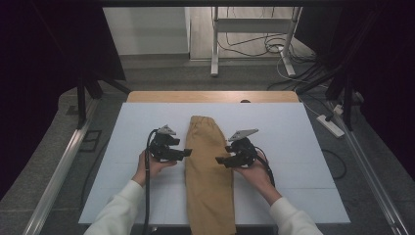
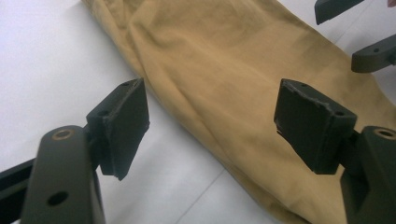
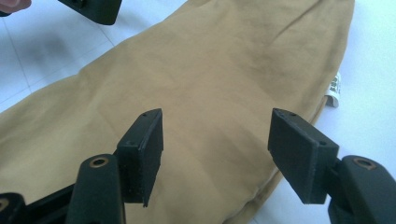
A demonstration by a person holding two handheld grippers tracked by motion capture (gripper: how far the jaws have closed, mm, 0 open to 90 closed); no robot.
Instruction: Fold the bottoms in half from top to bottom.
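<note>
Your left tool [image 1: 188,153] sits just left of the trousers [image 1: 209,171], released. Your right tool [image 1: 219,160] sits at their right edge, released too, grasping nothing.

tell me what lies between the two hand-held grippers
The folded tan trousers lie lengthwise between the left hand-held gripper and right hand-held gripper, seen in the high view.

no readable text; white tag [image 3: 334,89] on tan trousers [image 3: 201,84] too blurred.
</note>
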